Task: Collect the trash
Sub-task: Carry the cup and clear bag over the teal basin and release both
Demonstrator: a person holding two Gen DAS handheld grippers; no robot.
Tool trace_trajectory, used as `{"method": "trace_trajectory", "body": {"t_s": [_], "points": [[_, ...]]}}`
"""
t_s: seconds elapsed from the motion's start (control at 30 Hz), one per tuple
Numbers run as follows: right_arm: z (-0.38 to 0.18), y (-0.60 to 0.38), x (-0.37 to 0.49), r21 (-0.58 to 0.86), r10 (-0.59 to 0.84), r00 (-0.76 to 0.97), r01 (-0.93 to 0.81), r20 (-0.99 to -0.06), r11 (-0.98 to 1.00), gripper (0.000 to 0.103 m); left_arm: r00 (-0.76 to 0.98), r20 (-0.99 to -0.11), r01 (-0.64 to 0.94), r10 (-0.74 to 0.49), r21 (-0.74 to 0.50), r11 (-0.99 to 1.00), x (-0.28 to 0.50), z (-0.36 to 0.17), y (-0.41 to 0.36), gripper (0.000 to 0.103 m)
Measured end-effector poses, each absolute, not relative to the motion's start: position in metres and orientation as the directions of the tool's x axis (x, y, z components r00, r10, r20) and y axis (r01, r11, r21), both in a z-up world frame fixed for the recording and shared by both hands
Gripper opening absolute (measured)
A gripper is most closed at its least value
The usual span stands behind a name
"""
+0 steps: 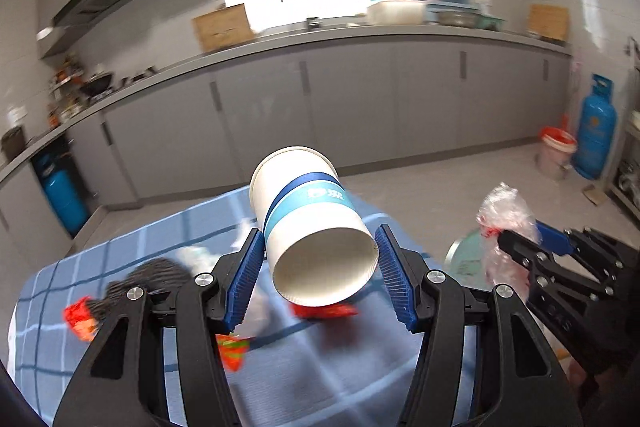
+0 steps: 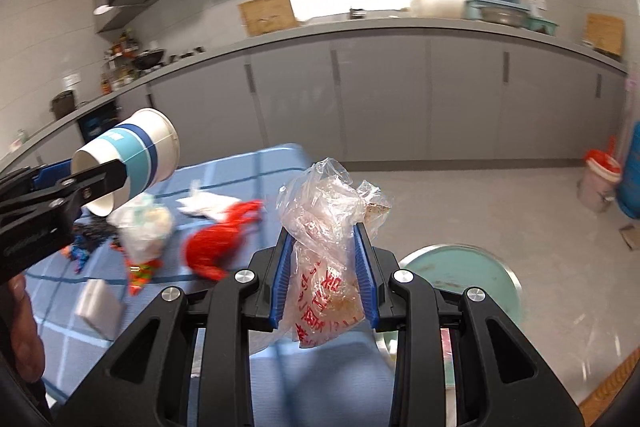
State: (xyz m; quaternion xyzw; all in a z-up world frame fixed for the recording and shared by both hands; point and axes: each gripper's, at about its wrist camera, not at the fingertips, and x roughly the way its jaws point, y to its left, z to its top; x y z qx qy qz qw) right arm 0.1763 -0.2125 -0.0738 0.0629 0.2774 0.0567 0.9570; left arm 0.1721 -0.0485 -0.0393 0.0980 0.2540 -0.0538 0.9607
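My left gripper is shut on a white paper cup with blue bands, held tilted above the blue checked tablecloth. The cup and the left gripper also show in the right wrist view. My right gripper is shut on a crumpled clear plastic bag with red print, held above the table's right edge. The bag and right gripper show at the right of the left wrist view. A round pale-green bin lid lies low, right of the table.
On the tablecloth lie red wrappers, a white bag of rubbish, white tissue, a dark scrap pile and a small white box. Grey kitchen cabinets stand behind. A blue gas cylinder and a bucket stand at the right.
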Motion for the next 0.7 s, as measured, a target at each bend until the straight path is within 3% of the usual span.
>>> {"method": "trace_trajectory", "body": {"t_s": [0.47, 0.7], "points": [[-0.121, -0.307, 0.195, 0.142, -0.018, 0.795, 0.131, -0.606, 0.981, 0.032, 0.764, -0.584, 0.394, -0.272, 0.089, 0.915, 0.203, -0.09, -0.142, 0.057], [-0.153, -0.334, 0.211, 0.146, -0.039, 0.769, 0.17, -0.638, 0.975, 0.032, 0.72, -0.623, 0.457, -0.306, 0.094, 0.885, 0.218, -0.122, -0.182, 0.058]]}}
